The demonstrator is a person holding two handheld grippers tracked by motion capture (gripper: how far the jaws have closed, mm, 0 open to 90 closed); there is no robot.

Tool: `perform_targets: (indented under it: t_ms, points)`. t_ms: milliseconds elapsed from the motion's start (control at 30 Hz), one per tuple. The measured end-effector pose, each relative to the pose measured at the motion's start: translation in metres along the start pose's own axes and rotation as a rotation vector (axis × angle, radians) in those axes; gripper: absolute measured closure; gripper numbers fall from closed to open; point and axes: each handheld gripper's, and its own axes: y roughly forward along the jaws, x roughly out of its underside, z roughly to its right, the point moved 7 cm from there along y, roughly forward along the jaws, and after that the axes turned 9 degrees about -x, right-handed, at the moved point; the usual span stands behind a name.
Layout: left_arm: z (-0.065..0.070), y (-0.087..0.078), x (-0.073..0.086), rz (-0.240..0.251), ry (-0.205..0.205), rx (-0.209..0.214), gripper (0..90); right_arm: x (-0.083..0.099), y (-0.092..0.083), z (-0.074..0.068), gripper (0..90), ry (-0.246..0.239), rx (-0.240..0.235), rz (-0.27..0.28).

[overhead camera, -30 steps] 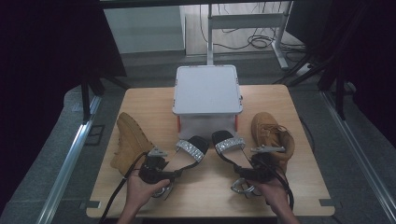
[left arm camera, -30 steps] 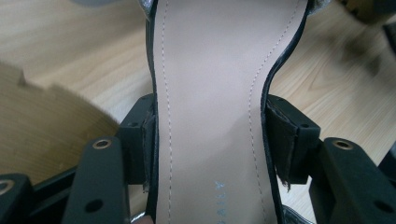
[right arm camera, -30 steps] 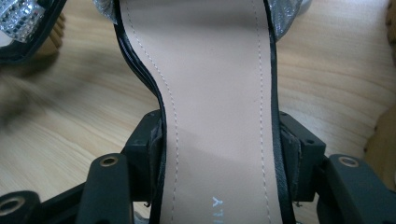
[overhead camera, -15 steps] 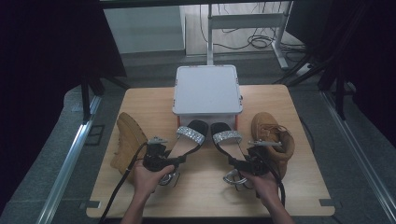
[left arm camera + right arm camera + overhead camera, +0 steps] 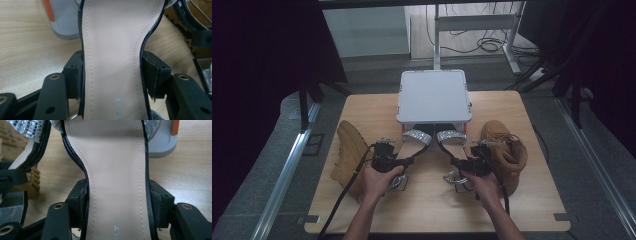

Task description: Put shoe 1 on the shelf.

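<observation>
Change since a second ago: both sandals have been pushed forward, side by side, until their glittery toe straps lie right at the front of the box; both hands have moved forward with them.
Table (image 5: pixel 362 107): light wood, carrying everything below.
Box (image 5: pixel 434 95): grey, lid closed, at the far middle of the table; an orange latch shows in each gripper view.
Left boot (image 5: pixel 348 152): tan, lying on its side just left of the left hand.
Right boot (image 5: pixel 506 150): tan, upright, just right of the right hand.
Left sandal (image 5: pixel 112 50): black-edged with a beige insole, toe towards the box, close beside its mate.
Right sandal (image 5: pixel 117 170): same make, toe towards the box.
Left gripper (image 5: pixel 112 75): jaws clamped on the narrow waist of the left sandal, pads against both edges.
Right gripper (image 5: pixel 118 200): jaws clamped likewise on the right sandal's waist.
</observation>
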Motion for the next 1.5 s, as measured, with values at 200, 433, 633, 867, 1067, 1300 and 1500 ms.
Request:
perform_targets:
  t_ms: [200,433,633,867,1067,1300,1500]
  points:
    - [0.005,0.007,-0.007,0.014,-0.02,-0.003,41.5,-0.007,0.007,0.001,42.0,0.024,0.007,0.011]
    - [0.012,0.015,-0.015,0.018,-0.044,0.002,41.5,-0.013,0.011,0.005,42.0,0.057,0.014,0.025]
    - [0.008,0.024,-0.019,0.011,-0.071,-0.02,41.6,-0.018,0.015,0.008,42.0,0.097,0.033,0.041]
    - [0.006,0.035,-0.023,0.004,-0.1,-0.038,41.5,-0.022,0.026,0.011,42.0,0.121,0.049,0.046]
    - [0.003,0.043,-0.025,-0.002,-0.118,-0.05,41.5,-0.027,0.036,0.01,42.0,0.114,0.072,0.05]
    - [-0.002,0.052,-0.029,-0.004,-0.153,-0.059,41.5,-0.033,0.047,0.011,42.0,0.139,0.081,0.045]
    - [-0.004,0.057,-0.033,0.002,-0.18,-0.064,41.5,-0.038,0.056,0.014,41.9,0.147,0.111,0.029]
